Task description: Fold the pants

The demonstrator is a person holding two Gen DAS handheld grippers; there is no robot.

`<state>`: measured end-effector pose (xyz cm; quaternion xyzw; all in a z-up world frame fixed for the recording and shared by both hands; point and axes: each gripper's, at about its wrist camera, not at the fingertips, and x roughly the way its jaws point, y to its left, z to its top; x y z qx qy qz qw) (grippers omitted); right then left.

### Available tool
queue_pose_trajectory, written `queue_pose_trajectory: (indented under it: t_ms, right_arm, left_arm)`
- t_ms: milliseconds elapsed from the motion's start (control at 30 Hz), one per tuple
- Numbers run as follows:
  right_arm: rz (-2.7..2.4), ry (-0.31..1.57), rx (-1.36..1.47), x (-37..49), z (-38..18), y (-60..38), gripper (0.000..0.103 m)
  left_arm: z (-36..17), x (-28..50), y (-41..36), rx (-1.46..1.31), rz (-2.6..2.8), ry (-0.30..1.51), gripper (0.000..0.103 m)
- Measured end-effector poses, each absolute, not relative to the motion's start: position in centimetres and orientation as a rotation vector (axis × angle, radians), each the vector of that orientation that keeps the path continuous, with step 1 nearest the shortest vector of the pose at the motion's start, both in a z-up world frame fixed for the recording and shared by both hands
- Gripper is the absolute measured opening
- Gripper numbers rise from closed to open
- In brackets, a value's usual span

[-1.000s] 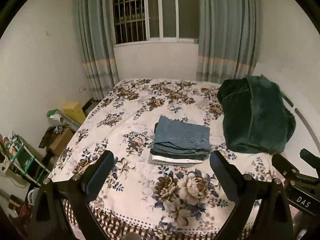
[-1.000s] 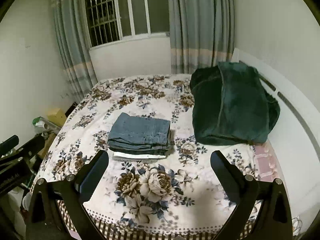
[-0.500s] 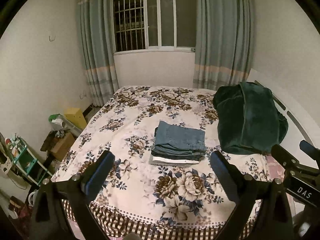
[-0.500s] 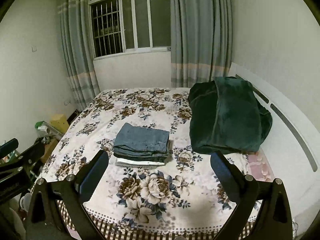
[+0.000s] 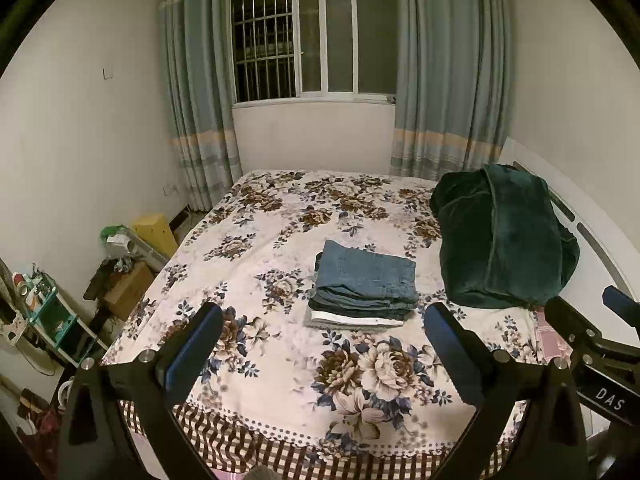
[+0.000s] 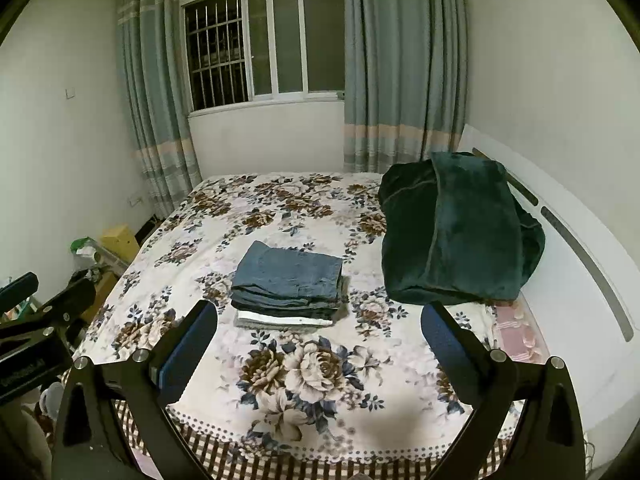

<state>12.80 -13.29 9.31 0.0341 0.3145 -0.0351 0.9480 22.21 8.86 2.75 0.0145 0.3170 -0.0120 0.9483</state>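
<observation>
A stack of folded pants (image 5: 364, 284) lies in the middle of the bed, blue jeans on top, darker pairs and a white one beneath; it also shows in the right wrist view (image 6: 288, 280). My left gripper (image 5: 322, 350) is open and empty, held above the bed's near edge, well short of the stack. My right gripper (image 6: 319, 346) is open and empty, at a like distance from the stack. The right gripper's body (image 5: 600, 356) shows at the right of the left wrist view, and the left gripper's body (image 6: 36, 332) at the left of the right wrist view.
The bed (image 5: 280, 208) has a floral sheet with a checked hem. A dark green blanket (image 5: 504, 240) is heaped at the right by the white headboard (image 6: 568, 248). Boxes, a yellow box (image 5: 156, 232) and a small shelf (image 5: 48, 316) crowd the floor at the left. Window and curtains are behind.
Both grippers have pulled back and risen from the bed, so the stack looks smaller and farther. Both stay open and empty. The stack has not moved.
</observation>
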Motion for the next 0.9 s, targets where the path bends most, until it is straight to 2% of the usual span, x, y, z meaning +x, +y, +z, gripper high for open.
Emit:
queue_pose_trajectory:
  t_ms: [900]
  right_arm:
    - [-0.055, 0.641, 0.072, 12.6, 9.3, -12.2, 0.103]
  left_arm:
    - [2.8, 21.7, 9.0, 0.024, -0.021, 0.648, 0.103]
